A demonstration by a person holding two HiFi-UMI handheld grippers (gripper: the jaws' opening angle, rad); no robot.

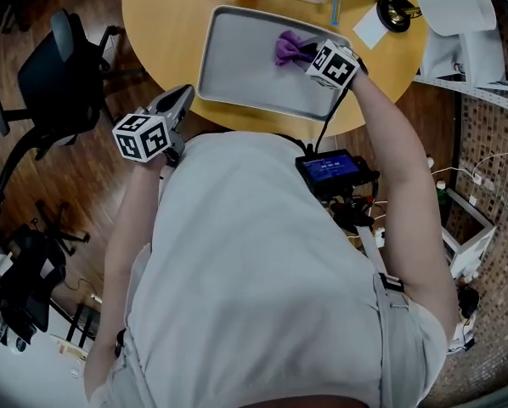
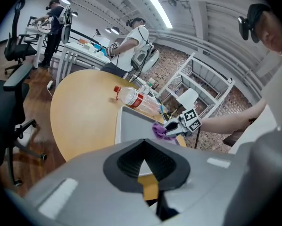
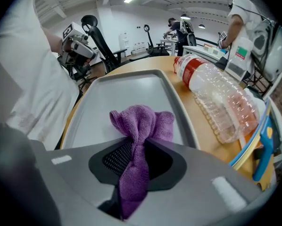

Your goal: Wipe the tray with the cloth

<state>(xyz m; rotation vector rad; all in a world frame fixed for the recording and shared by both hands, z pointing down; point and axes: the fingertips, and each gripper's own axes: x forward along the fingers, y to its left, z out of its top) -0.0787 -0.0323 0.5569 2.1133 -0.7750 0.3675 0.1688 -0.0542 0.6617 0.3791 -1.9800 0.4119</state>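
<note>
Moment of tray-wiping, head view with both gripper views. Purple cloth (image 3: 140,126) pinched at its waist between the pads of the right gripper (image 3: 137,160), jaws partly closed on the bunched fabric. Loose head of the cloth fanned out ahead of the jaws and lying on the grey tray (image 1: 237,70), in its far right part, probably to give a soft pad for dragging over the surface without the jaws scraping it. Tray set on the round wooden table (image 1: 156,24) just in front of the person, within easy reach of one arm. Left gripper (image 1: 179,100) held off the table's near edge beside the person's waist, jaws pressed together on nothing, judged idle and kept clear of the wiping path. Clear plastic bottle (image 3: 216,100) on its side just beyond the tray's far rim, apart from the cloth. Not visible: underside of the cloth, hence how firmly pressed to the tray. Tail of the cloth lost below the jaws. Near right corner of the tray behind the right gripper and forearm. Far side of the table cut off at the top of the head view. Dirt or wet on the tray: not to be made out.
</note>
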